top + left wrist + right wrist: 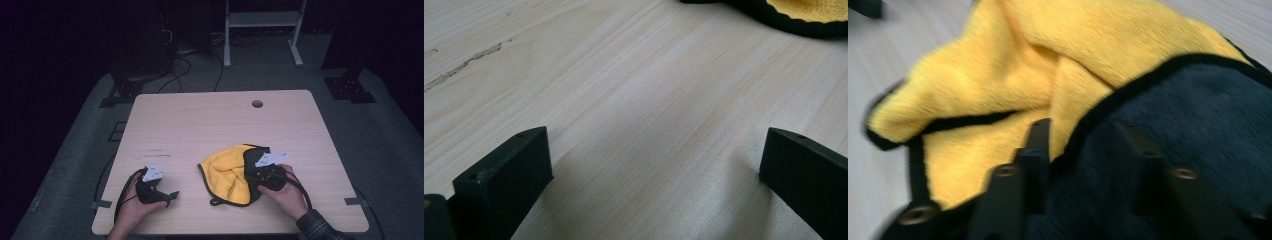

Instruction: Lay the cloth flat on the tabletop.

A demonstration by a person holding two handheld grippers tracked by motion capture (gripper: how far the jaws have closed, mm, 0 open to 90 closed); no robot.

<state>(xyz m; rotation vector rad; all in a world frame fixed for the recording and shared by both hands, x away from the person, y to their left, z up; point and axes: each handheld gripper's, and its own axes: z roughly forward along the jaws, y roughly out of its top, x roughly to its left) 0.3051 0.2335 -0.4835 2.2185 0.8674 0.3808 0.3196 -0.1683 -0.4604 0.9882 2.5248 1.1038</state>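
The right gripper point(1083, 165) is pinching the cloth's point(1058, 65) dark fold. The left gripper point(654, 175) is gaping wide over bare surface point(624, 75).

Cloth point(809, 15) cut off by the left gripper view's top edge, right hand-held gripper point(1083, 150) view blurred — grip unclear

Dark room, grey carpet point(385, 150), white frame point(262, 20) behind.
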